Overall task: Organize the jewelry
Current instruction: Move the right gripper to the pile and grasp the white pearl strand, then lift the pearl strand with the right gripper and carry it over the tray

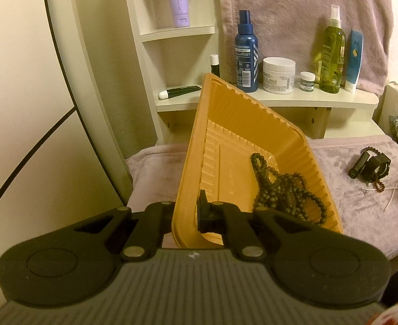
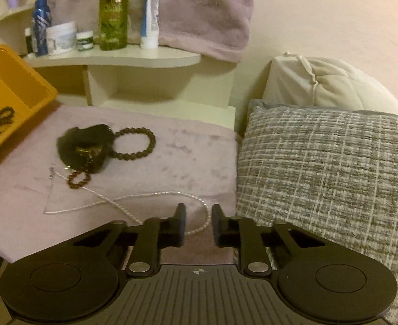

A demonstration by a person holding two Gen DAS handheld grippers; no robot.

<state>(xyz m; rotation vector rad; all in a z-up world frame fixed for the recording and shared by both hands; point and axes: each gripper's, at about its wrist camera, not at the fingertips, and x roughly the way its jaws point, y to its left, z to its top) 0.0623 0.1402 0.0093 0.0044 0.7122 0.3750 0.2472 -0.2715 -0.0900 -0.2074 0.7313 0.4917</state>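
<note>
My left gripper [image 1: 189,211] is shut on the near rim of a yellow plastic tray [image 1: 226,135], which tilts up off the lilac cloth. A long dark bead necklace [image 1: 282,189] lies piled in the tray. The tray's corner [image 2: 9,81] also shows in the right wrist view. My right gripper [image 2: 198,223] is open and empty, low over a thin white chain [image 2: 133,203] on the cloth. Beyond it lie a dark bead bracelet [image 2: 136,143], a small brown bead bracelet [image 2: 78,179] and a black clip-like object [image 2: 85,146].
A cream shelf [image 1: 280,98] behind holds a blue bottle [image 1: 246,51], a white cream jar [image 1: 278,74], a green spray bottle [image 1: 331,51] and tubes. A grey woven pillow [image 2: 326,168] lies right of the cloth. A wall with a dark curved line stands left.
</note>
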